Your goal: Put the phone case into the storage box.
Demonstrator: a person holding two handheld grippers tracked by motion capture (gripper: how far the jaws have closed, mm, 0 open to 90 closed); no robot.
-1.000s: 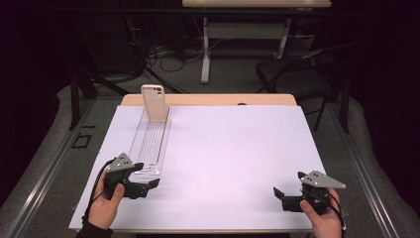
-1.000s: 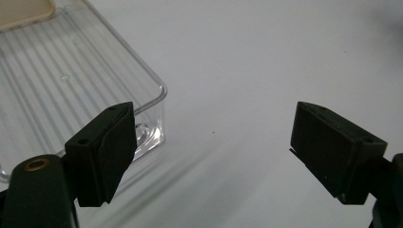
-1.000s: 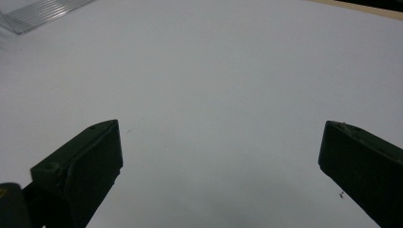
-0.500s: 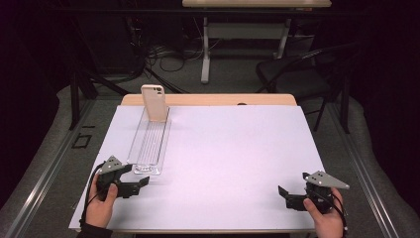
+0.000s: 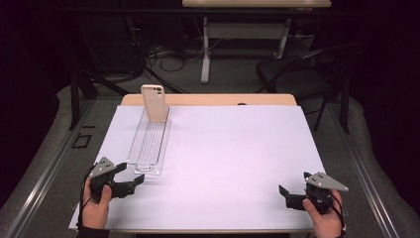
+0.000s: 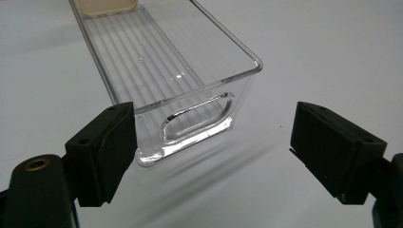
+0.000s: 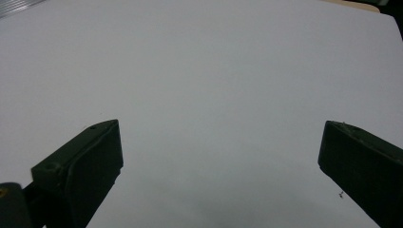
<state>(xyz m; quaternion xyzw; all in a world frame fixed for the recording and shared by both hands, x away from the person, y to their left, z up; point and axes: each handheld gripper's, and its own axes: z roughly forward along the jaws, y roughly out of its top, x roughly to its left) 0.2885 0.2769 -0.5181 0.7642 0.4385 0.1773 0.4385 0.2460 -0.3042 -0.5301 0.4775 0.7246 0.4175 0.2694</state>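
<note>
Left gripper [image 5: 134,184]: near the table's front-left corner, jaws spread wide and empty, pointing at the tray's near end, just short of it.
Right gripper [image 5: 287,197]: near the front-right corner, jaws spread wide over bare white surface [image 5: 237,158], holding nothing.
Clear plastic tray [image 5: 148,146]: long and narrow, on the left side, running from front to back; handle cutout in its near wall.
Beige phone [image 5: 154,102]: upright at the tray's far end.

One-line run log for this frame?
left gripper: open, near clear bin end, apart | right gripper: open, idle | phone: upright in bin
</note>
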